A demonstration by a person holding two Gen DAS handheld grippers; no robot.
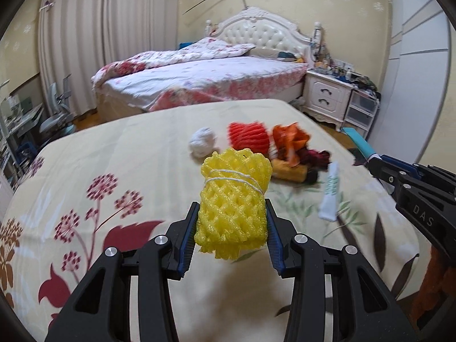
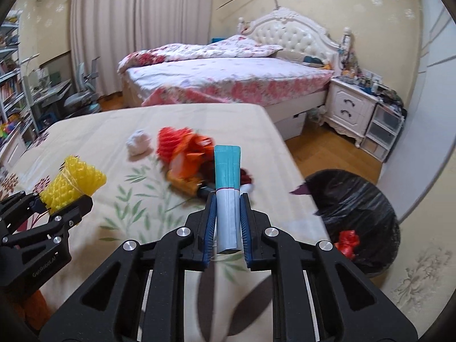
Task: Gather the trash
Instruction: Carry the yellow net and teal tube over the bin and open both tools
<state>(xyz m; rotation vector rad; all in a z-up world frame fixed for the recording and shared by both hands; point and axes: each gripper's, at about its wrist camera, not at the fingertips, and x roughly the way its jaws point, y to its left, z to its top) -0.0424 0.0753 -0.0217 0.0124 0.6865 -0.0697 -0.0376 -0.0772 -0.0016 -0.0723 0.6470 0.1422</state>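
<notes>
Evidently both claws carry trash toward the black-lined bin: the left claw pinches a yellow foam net, the right claw pinches a teal packet, lifted clear of the tabletop.

Close wrist views; shared table
</notes>
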